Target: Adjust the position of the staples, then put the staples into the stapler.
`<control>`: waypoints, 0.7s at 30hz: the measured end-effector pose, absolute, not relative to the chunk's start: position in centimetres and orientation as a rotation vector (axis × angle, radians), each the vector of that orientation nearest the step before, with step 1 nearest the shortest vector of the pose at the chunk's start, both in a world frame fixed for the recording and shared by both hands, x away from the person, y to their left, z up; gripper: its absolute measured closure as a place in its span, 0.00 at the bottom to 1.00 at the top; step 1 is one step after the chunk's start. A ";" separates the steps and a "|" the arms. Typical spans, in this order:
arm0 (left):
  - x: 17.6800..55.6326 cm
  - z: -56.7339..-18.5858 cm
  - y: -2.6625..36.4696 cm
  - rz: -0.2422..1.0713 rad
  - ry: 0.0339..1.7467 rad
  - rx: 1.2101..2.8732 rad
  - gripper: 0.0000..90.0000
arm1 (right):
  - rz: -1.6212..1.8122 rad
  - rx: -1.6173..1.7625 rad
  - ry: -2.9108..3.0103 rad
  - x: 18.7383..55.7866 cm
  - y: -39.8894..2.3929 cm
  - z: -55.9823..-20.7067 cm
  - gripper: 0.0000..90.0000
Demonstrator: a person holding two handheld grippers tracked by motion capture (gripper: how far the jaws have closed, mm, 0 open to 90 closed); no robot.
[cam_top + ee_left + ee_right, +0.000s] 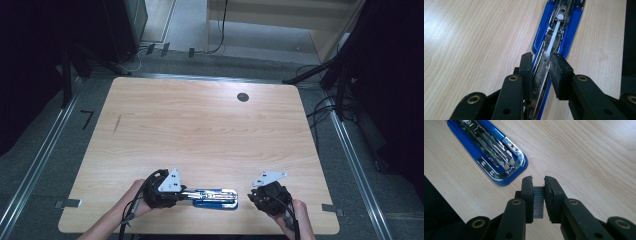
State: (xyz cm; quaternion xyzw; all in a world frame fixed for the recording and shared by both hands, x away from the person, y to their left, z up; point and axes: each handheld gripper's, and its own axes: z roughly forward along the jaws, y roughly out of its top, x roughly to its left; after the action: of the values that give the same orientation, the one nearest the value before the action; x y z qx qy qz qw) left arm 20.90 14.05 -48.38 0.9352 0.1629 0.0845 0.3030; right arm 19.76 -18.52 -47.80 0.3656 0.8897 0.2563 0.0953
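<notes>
A blue stapler [215, 198] lies opened out flat near the table's front edge, its chrome staple channel facing up. My left gripper [186, 193] comes in from the left and is shut on the stapler's rear end. In the left gripper view the pads [525, 72] press on the metal arm of the stapler [564, 32], and a white pusher rod [554, 37] runs along the channel. My right gripper [251, 198] sits just right of the stapler's front tip. It is shut on a short strip of staples [539, 201], a little way from the stapler's chrome nose [506, 162].
The wooden table [200, 125] has a dark round grommet hole [243, 97] at the back and a thin dark mark [116, 124] at the left. Its front edge runs just below both hands. Cables and stand legs lie on the floor around it.
</notes>
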 end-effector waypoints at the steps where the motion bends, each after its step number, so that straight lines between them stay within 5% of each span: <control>1: 20.9 -48.4 14.1 0.224 0.431 2.479 0.81 | 0.766 1.074 2.639 19.8 -18.5 -47.8 0.89; 21: 20.9 -48.4 14.1 0.223 0.426 2.483 0.81 | 0.780 1.020 2.645 20.2 -17.9 -47.5 0.89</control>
State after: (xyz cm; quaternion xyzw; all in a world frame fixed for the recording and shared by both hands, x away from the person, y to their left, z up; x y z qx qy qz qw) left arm 20.92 14.08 -48.35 0.9361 0.1604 0.0841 0.3013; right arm 20.23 -17.92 -47.48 0.3451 0.8951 0.2639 0.1003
